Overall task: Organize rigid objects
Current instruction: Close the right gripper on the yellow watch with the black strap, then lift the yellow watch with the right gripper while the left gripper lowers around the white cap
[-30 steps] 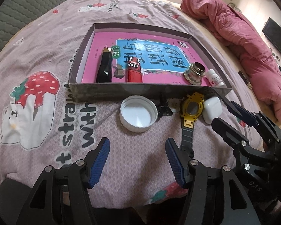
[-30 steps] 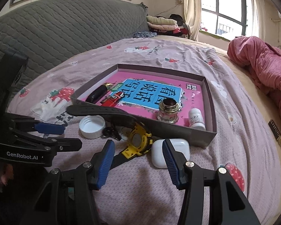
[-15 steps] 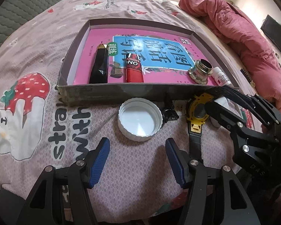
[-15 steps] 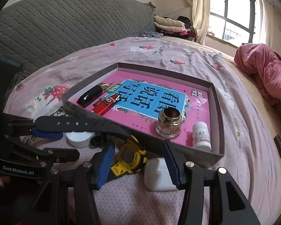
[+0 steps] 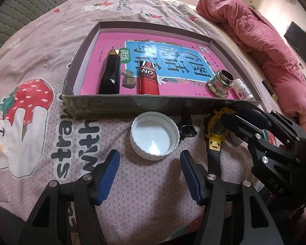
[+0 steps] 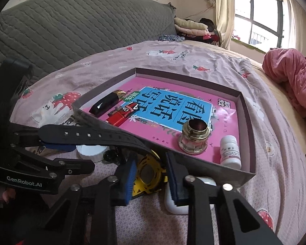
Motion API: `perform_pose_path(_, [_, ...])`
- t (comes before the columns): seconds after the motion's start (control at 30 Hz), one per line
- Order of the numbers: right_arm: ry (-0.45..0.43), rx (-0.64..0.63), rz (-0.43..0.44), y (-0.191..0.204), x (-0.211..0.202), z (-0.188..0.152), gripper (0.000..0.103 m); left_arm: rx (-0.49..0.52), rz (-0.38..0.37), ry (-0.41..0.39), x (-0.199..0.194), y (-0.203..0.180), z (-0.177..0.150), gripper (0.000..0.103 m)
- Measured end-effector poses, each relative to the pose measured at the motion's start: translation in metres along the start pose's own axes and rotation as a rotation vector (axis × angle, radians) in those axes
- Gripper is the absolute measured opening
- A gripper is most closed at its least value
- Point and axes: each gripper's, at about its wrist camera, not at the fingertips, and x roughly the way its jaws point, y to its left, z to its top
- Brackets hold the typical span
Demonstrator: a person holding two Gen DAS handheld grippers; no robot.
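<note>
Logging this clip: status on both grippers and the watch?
Left gripper open, empty, near white cap. Right gripper closing around yellow watch on the bed. Box wall right behind; white case alongside.

Seen from the right wrist, the white case (image 6: 174,203) lies mostly hidden behind the right gripper (image 6: 151,175), whose jaws are closing around the yellow watch (image 6: 148,174); whether the pads touch it cannot be told. The watch's black strap (image 6: 91,135) covers part of the tray wall (image 6: 224,168) and most of the white cap (image 6: 91,153). A small black object (image 6: 110,155) beside the cap is too small to identify. Print on the white bottle (image 6: 230,153) is unreadable.
</note>
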Motion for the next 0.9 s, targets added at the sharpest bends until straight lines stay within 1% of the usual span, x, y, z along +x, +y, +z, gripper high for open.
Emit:
perform_pose_path(0.07, [-0.007,0.024,0.013,-0.004,0.0,0.001,0.019,0.0,0.0,-0.003,-0.001,0.0,0.0,0.063])
perform_pose_path(0.17, [-0.008,0.057,0.034,-0.009,0.0,0.001,0.017,-0.003,-0.001,-0.008,-0.001,0.001,0.0,0.063])
perform_pose_path(0.23, [-0.011,0.052,0.031,-0.008,-0.001,0.001,0.016,-0.006,-0.001,-0.008,-0.001,0.001,0.0,0.063])
perform_pose_path(0.3, [-0.013,0.048,0.024,-0.007,-0.002,0.001,0.014,-0.006,0.002,-0.011,0.0,0.001,0.0,0.063])
perform_pose_path(0.43, [-0.025,0.042,0.037,-0.004,-0.006,0.002,0.008,0.0,0.008,-0.02,0.001,0.001,0.001,0.063])
perform_pose_path(0.53, [-0.04,0.035,0.045,0.0,-0.011,0.003,0.008,-0.009,0.005,-0.027,0.001,0.002,0.003,0.063])
perform_pose_path(0.7, [-0.046,0.036,0.051,0.0,-0.016,0.003,0.008,0.005,0.005,-0.043,0.004,0.002,0.007,0.063])
perform_pose_path(0.9, [-0.054,0.047,0.026,-0.006,-0.022,0.003,0.008,0.035,0.006,-0.06,0.01,0.0,0.01,0.063])
